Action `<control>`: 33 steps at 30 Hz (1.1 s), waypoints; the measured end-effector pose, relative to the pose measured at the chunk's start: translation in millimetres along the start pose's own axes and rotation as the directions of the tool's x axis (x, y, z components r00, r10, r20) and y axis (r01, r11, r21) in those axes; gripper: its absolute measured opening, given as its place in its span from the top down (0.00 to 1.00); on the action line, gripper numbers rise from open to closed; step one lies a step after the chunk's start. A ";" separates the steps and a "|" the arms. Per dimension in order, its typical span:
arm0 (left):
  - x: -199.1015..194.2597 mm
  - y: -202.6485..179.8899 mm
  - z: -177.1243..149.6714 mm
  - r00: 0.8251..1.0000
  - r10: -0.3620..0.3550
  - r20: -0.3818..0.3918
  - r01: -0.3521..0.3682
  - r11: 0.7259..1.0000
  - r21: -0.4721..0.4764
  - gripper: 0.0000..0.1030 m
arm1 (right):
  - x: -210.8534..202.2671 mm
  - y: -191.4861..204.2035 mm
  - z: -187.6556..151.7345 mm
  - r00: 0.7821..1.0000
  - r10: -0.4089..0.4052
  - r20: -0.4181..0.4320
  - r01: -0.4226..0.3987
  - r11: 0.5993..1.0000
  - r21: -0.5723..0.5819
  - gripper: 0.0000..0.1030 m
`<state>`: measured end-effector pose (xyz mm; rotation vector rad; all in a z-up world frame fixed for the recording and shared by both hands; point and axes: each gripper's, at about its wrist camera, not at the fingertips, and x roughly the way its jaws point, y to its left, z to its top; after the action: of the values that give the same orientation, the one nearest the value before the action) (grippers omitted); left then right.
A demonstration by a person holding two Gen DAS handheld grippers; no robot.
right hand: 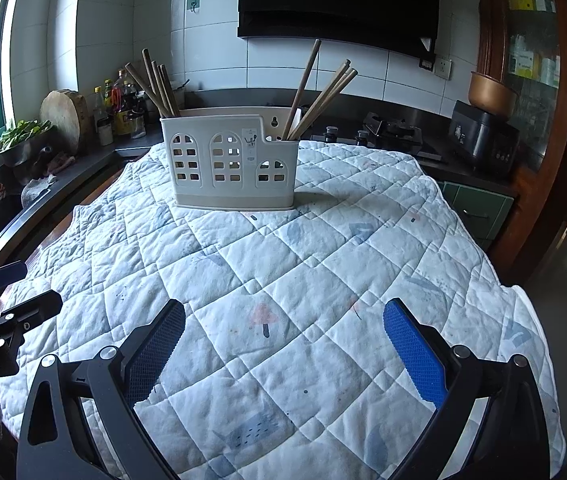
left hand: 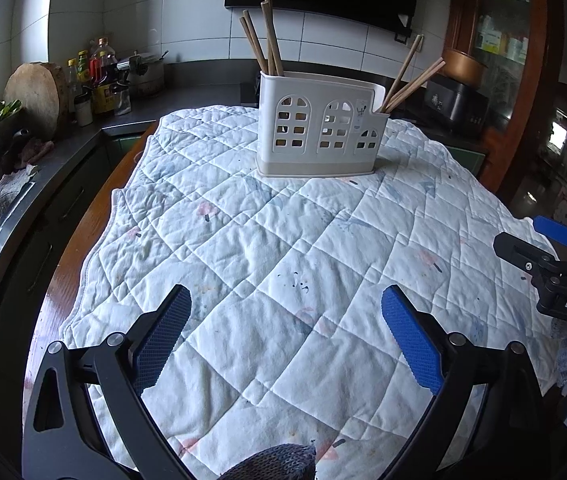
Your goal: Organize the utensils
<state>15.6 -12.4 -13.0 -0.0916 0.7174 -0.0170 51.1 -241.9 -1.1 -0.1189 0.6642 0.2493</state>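
A beige plastic utensil holder (left hand: pixel 319 128) (right hand: pixel 233 162) with arched cut-outs stands upright at the far side of a white quilted cloth (left hand: pixel 283 264) (right hand: pixel 283 264). Several wooden chopsticks lean in its left compartment (left hand: pixel 265 40) (right hand: pixel 157 86) and several in its right compartment (left hand: pixel 411 80) (right hand: pixel 319 92). My left gripper (left hand: pixel 285 300) is open and empty, low over the near part of the cloth. My right gripper (right hand: pixel 283 312) is open and empty too, also well short of the holder. Each gripper shows at the edge of the other's view: the right one (left hand: pixel 555 264) and the left one (right hand: pixel 7 312).
The cloth covers a wooden table. A dark counter runs behind and to the left with bottles (right hand: pixel 119 104), a round chopping block (right hand: pixel 63 114), a bowl of greens (right hand: pixel 19 140) and a gas hob (right hand: pixel 391 132). A rice cooker (right hand: pixel 483 136) stands at the right.
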 end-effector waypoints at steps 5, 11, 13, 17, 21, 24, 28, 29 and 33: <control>0.8 -1.5 -0.7 1.000 -0.001 -0.003 0.001 1.000 0.007 0.07 | 0.7 1.0 0.3 1.000 0.005 -0.002 -0.005 1.000 -0.003 0.07; 1.6 -2.0 -1.2 1.000 -0.002 -0.006 0.002 1.000 0.007 0.07 | 1.5 2.6 0.3 1.000 0.010 -0.003 -0.010 1.000 -0.005 0.07; 2.0 -2.0 -1.7 1.000 -0.001 -0.008 0.001 1.000 0.007 0.07 | 1.6 3.1 0.1 1.000 0.012 -0.004 -0.012 1.000 -0.005 0.07; 3.4 -2.2 -3.3 1.000 0.002 -0.012 -0.002 1.000 0.003 0.07 | 1.9 4.3 -0.4 1.000 0.017 -0.005 -0.017 1.000 -0.011 0.07; 3.5 -0.4 -3.4 1.000 0.004 -0.009 -0.004 1.000 0.002 0.07 | 1.6 4.4 -0.7 1.000 0.017 -0.005 -0.017 1.000 -0.012 0.07; 2.9 0.1 -2.9 1.000 0.006 -0.007 -0.006 1.000 0.002 0.07 | 1.6 4.4 -0.8 1.000 0.017 -0.004 -0.017 1.000 -0.012 0.07; 2.9 -0.5 -3.5 1.000 0.004 -0.008 -0.004 1.000 0.006 0.07 | 1.7 4.7 -0.7 1.000 0.018 -0.005 -0.018 1.000 -0.013 0.07; 2.6 -1.1 -3.8 1.000 0.005 -0.007 -0.005 1.000 0.009 0.07 | 1.7 4.8 -0.7 1.000 0.018 -0.005 -0.018 1.000 -0.013 0.07; 2.5 -1.4 -4.0 1.000 0.007 -0.008 -0.007 1.000 0.009 0.07 | 1.6 5.5 -1.3 1.000 0.021 -0.005 -0.021 1.000 -0.012 0.07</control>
<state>14.9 -14.2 -17.5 -0.0808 0.7251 -0.0139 50.1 -236.6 -3.2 -0.1246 0.6688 0.2733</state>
